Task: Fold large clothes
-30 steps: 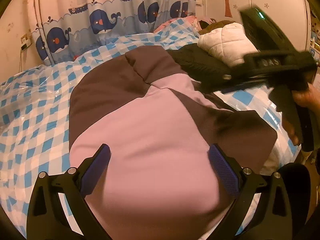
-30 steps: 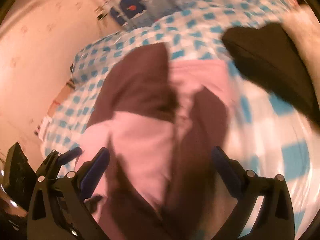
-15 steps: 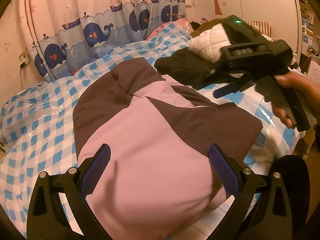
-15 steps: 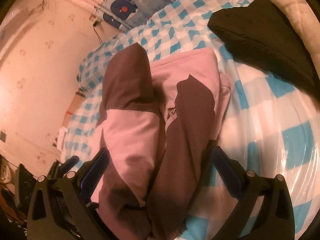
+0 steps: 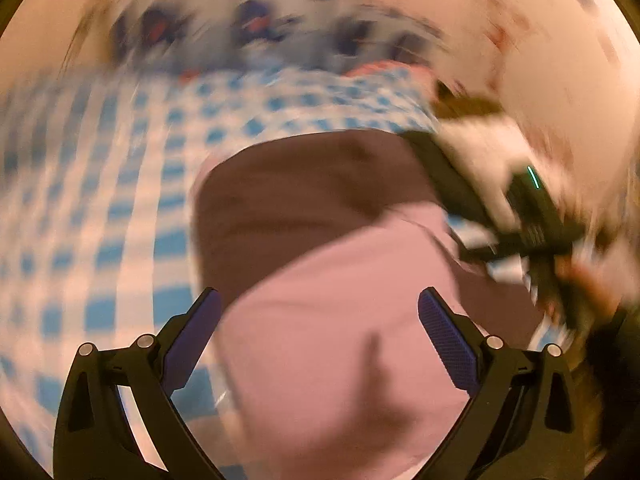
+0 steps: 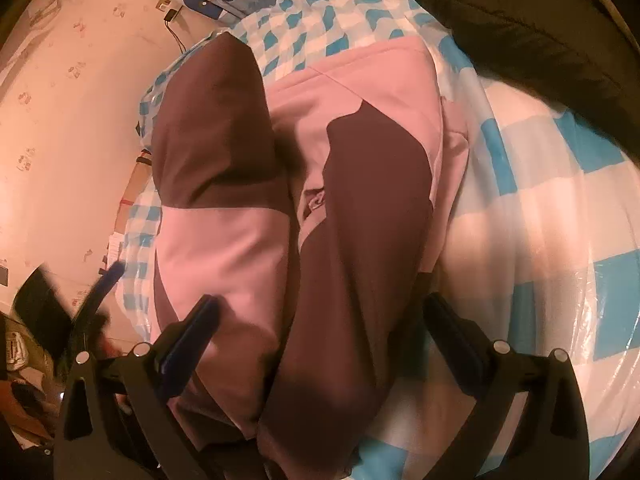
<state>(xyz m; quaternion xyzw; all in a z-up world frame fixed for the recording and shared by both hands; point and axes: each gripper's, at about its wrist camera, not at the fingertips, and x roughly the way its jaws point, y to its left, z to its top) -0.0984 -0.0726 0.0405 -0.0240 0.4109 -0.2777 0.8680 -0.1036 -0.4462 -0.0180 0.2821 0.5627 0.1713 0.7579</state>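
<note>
A pink and dark brown jacket (image 6: 344, 200) lies folded lengthwise on the blue-and-white checked bed cover (image 6: 560, 220). In the blurred left wrist view the same jacket (image 5: 320, 280) fills the centre. My left gripper (image 5: 320, 336) hovers open over its pink part, nothing between the blue pads. My right gripper (image 6: 320, 336) is open above the jacket's near end, straddling the brown panel. The right gripper's body (image 5: 532, 220) shows at the right of the left wrist view, held by a hand. The left gripper's finger (image 6: 104, 280) appears at the left edge of the right wrist view.
A black garment (image 6: 540, 32) lies on the bed at the far right, with a white padded garment (image 5: 480, 148) beside it. A whale-print curtain (image 5: 240, 28) hangs behind the bed. Pale wall (image 6: 60, 120) runs along the left side.
The left wrist view has swung fast and is now blurred, closer over the jacket. The right gripper has come lower toward the jacket's near end. Both grippers stay open.
</note>
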